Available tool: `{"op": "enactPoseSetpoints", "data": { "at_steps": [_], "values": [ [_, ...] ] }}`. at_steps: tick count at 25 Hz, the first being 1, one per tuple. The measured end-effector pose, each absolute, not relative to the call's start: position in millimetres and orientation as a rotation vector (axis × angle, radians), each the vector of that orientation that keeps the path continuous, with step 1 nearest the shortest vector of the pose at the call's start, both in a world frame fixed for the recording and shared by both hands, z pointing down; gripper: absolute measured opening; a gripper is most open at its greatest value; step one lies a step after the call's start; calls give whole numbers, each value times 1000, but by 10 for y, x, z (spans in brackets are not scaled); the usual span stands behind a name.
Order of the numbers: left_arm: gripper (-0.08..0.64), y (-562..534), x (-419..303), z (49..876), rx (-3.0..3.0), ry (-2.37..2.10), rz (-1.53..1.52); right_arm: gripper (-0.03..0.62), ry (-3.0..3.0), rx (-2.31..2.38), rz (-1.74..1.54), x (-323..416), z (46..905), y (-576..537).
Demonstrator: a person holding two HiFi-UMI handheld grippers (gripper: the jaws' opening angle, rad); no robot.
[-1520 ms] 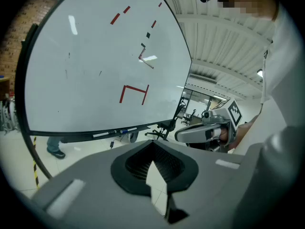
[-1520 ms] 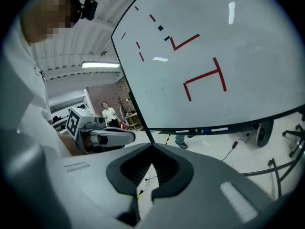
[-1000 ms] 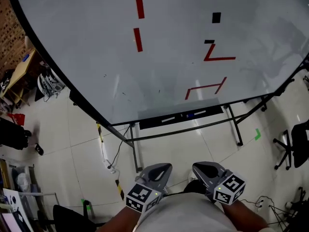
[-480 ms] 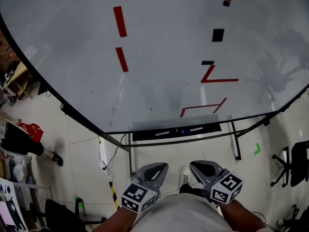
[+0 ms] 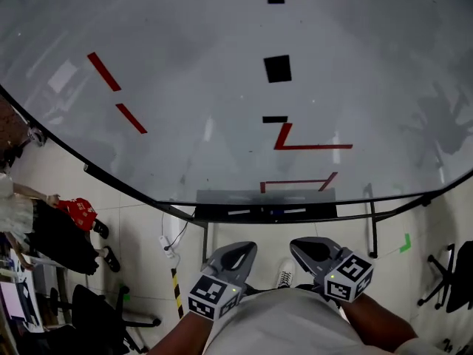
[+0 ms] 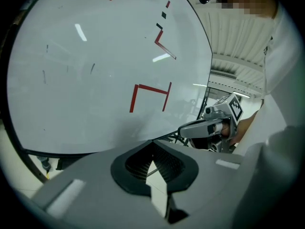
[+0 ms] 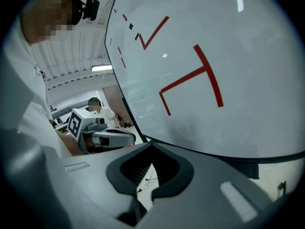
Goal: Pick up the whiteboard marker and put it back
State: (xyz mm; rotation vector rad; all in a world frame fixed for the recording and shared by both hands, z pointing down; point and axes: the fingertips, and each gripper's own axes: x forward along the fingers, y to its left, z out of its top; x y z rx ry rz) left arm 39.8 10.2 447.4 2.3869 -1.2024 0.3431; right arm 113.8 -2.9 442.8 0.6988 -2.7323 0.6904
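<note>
Ahead of both tongs stood the whiteboard (image 5: 185,87), its tray (image 5: 325,213) along the lower edge, well apart from them. My left gripper (image 5: 242,250) and right gripper (image 5: 303,246) were pressed together, empty, held by my body, presumably awaiting the reach. The marker (image 5: 238,212), apparently a pale stick, lay in that tray.

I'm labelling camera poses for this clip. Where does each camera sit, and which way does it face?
Head view: on the person's head, looking steeply down at the whiteboard, its tray and floor; left tongs, right tongs, forearms show.
Left gripper view: on the left tongs, looking along shut jaws at the whiteboard; right tongs show.
Right gripper view: on the right tongs, facing the whiteboard; left tongs show.
Shared: all see the red bracket mark.
</note>
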Motion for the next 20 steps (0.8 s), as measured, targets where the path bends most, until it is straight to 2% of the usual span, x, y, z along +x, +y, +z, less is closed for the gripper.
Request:
{"op": "enactPoseSetpoints", "data": {
  "at_steps": [8,20],
  "values": [
    [17,-41,512,4532,2388,-1216,411,2,-2716,642,636,1227,4547,-157],
    [17,-299,191,4526,2501,-1079,450,2,-2658,891,634,1040,4551,-387]
  ]
}}
